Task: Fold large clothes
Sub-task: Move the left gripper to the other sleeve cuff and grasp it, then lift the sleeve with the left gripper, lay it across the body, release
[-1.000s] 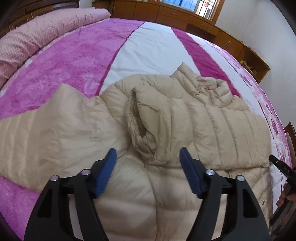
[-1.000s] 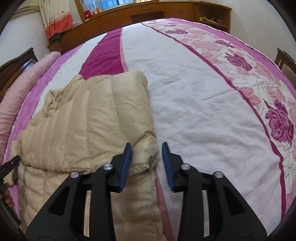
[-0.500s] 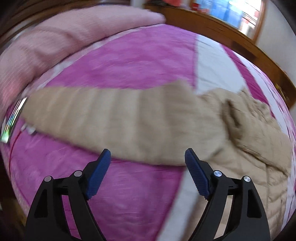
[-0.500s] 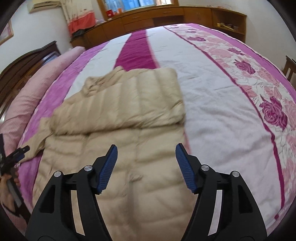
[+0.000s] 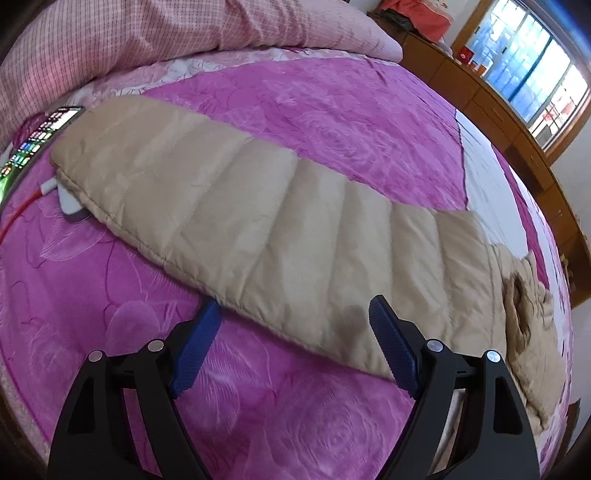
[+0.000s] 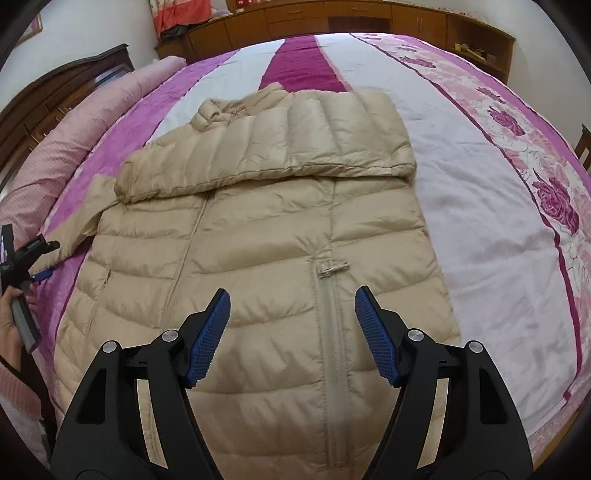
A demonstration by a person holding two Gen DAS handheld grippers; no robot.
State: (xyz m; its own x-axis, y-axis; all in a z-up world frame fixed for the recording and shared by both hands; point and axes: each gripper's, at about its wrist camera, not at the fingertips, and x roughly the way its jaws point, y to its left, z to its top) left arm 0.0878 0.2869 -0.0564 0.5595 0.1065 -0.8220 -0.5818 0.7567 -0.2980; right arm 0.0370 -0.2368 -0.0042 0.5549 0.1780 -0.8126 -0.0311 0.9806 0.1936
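A beige quilted puffer jacket (image 6: 266,229) lies front up on the bed, zipper (image 6: 328,317) running toward me. One sleeve (image 6: 280,147) is folded across the chest. The other sleeve (image 5: 258,218) lies stretched out flat over the magenta bedspread in the left wrist view. My left gripper (image 5: 295,339) is open and empty, just above that sleeve's near edge. It also shows in the right wrist view (image 6: 35,258) at the far left, by the sleeve. My right gripper (image 6: 291,332) is open and empty above the jacket's lower front.
A phone (image 5: 40,136) with a lit screen, a white charger (image 5: 70,203) and a red cable (image 5: 22,210) lie by the sleeve's cuff. A rolled pink quilt (image 5: 166,33) lies along the headboard side. Wooden cabinets (image 6: 351,18) stand beyond the bed (image 6: 498,206).
My right gripper let go of the folded sleeve, opened wide and pulled back over the jacket's hem. My left gripper swung left from the jacket's body to the outstretched sleeve.
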